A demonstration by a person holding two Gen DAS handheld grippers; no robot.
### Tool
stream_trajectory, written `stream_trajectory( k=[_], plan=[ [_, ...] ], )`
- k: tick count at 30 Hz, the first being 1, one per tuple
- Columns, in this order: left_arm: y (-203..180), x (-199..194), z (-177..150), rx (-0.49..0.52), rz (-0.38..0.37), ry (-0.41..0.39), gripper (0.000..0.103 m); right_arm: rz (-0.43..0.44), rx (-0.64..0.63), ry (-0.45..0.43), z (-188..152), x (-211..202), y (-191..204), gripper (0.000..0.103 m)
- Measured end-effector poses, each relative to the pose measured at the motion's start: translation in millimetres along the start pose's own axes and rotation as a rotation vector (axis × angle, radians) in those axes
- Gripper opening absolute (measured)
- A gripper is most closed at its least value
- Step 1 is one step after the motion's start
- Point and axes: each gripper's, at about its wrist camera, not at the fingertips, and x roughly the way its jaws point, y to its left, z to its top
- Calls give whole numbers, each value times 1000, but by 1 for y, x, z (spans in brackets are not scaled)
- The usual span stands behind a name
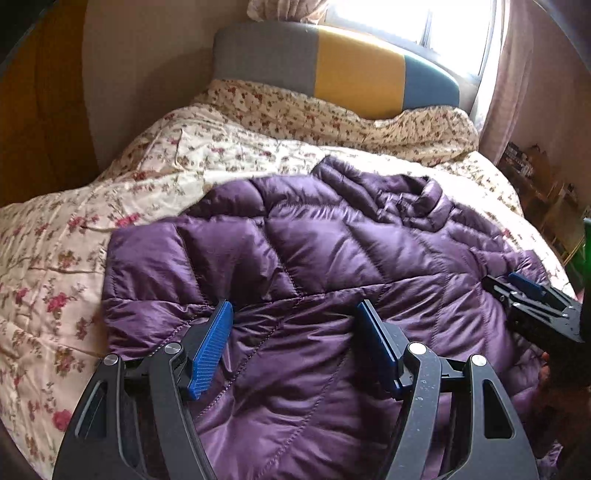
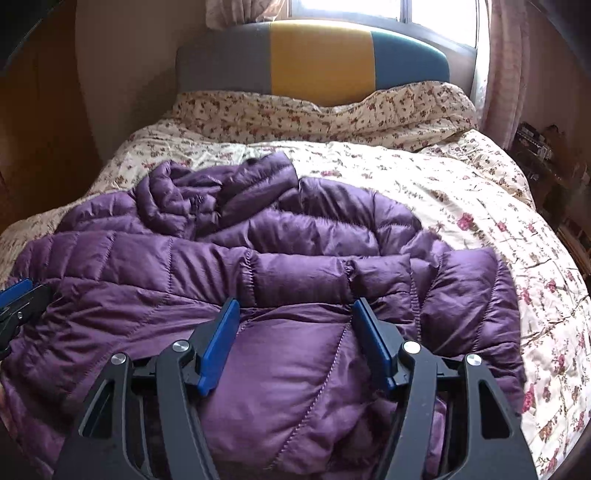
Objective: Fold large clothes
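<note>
A purple quilted puffer jacket (image 1: 332, 236) (image 2: 258, 243) lies crumpled on a bed with a floral cover (image 1: 74, 229) (image 2: 480, 206). Its near half is folded over, and the collar is bunched at the far side. My left gripper (image 1: 294, 308) hangs open over the jacket's near left part, with only fabric below its blue pads (image 1: 210, 350). My right gripper (image 2: 296, 304) is open over the near right part and grips nothing. Each gripper shows at the edge of the other's view: the right gripper (image 1: 511, 286) and the left gripper (image 2: 20, 293).
A grey, yellow and blue headboard (image 1: 354, 70) (image 2: 317, 59) stands at the far end under a bright window (image 2: 347, 9). A pink curtain (image 2: 506, 66) hangs at the right, with cluttered shelves (image 2: 535, 151) beside the bed. A brown wardrobe (image 1: 40, 110) is on the left.
</note>
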Motion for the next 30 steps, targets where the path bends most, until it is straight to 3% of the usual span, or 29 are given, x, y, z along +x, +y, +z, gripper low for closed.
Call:
stream_trajectory(
  k=[5,15,18,19,20,24,30],
  plan=[
    [10,23,-9,-34,-28,27,71,2,-12,21,-7,18,2,63],
    [10,22,-9,-43,-38,38,72,-15,-24,24,-6,24,6,65],
    [9,7,-7,-49,-27,46,82,15,-30,30,-1,12,4,74],
    [9,-3,-8,-54,-32,35,84,19,-34,26,1,7,3,86],
    [10,-10,-11,-54,-33,29,84,23,-36,17,1,-1,2,89],
    [16,-41,-29,-31,-22,14,84,66,-44,14,-10,-36,-7,90],
    [39,-91,-69,-58,-33,22,84,119,-31,94,-53,-79,-34,90]
  ],
)
